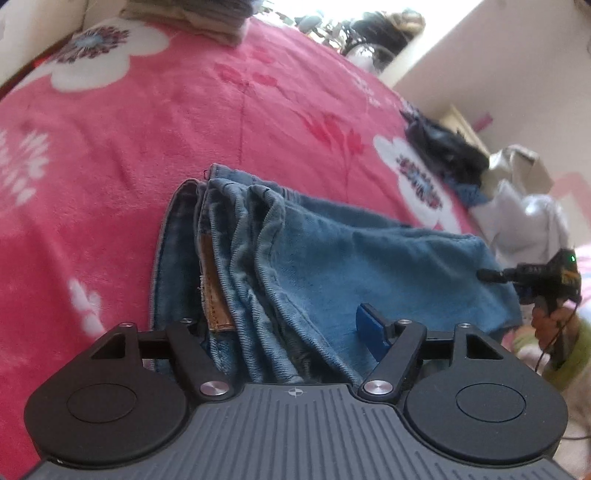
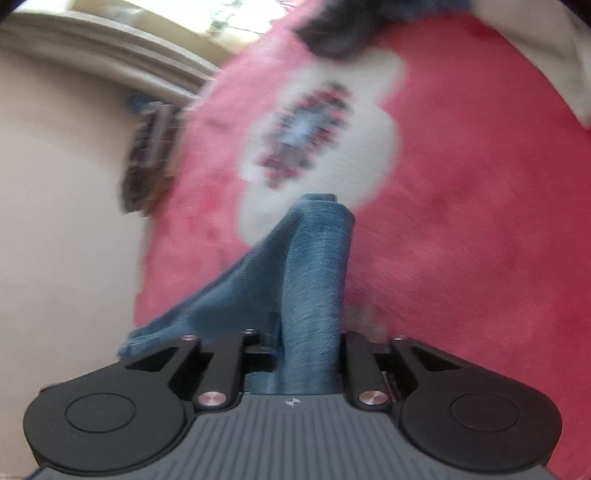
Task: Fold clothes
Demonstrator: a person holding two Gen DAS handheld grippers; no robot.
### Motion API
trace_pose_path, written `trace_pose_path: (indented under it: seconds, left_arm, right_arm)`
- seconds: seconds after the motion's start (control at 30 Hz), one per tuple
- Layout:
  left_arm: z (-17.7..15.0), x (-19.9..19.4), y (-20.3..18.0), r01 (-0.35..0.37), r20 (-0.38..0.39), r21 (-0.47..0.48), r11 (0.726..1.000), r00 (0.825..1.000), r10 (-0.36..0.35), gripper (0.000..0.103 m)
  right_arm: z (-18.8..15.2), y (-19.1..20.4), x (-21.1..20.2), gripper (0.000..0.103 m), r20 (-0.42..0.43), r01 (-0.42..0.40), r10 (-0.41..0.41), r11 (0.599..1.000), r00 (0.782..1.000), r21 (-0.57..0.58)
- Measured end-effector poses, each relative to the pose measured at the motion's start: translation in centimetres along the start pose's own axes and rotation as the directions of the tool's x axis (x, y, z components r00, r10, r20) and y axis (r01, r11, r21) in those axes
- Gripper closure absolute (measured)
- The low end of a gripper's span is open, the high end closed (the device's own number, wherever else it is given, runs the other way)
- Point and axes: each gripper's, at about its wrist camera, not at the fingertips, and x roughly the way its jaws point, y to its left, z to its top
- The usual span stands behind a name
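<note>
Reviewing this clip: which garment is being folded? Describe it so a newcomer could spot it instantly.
Start from the pink blanket with white flowers that covers the bed. In the middle of it, right in front of the left gripper, lie the jeans. They are faded blue denim with a brown waist patch, unlike the dark clothes heaped at the blanket's far edge.

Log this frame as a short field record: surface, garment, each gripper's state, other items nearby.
surface: pink blanket with white flowers
garment: blue jeans, partly folded, lying on the blanket
left gripper: open wide, denim bunched between its fingers
right gripper: shut on a fold of the jeans
other items: dark garment at the far right edge of the blanket; folded pile at the far end
image quality: right wrist view blurred
</note>
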Motion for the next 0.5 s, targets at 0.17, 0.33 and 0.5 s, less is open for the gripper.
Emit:
trace_pose_path:
  seconds: [0.17,0.33,0.5]
  left_arm:
    - [0.1,-4.4,1.0,-0.049,0.118,-0.005,0.999,0.992,0.049,0.035]
    - [0.7,-6.0,-1.6,-0.068,0.228,0.105,0.992,0.973,0.043,0.035]
    - [0.8,-4.0,-4.1,-0.087,0.197,0.234,0.968,0.980,0.040,0.035]
  right_arm:
    - [-1.2,0.9,-3.5,0.058,0.116,0.062,-0.062,0.998,0.991,-0.001]
    - [-4.4,4.9,-7.9,0.057,0.331,0.128,-0.088,0.987,0.940,-0.101]
    - [-8.0,9.7,-4.6,0.062,0.308,0.136,-0.037,0.942,0.951,-0.307]
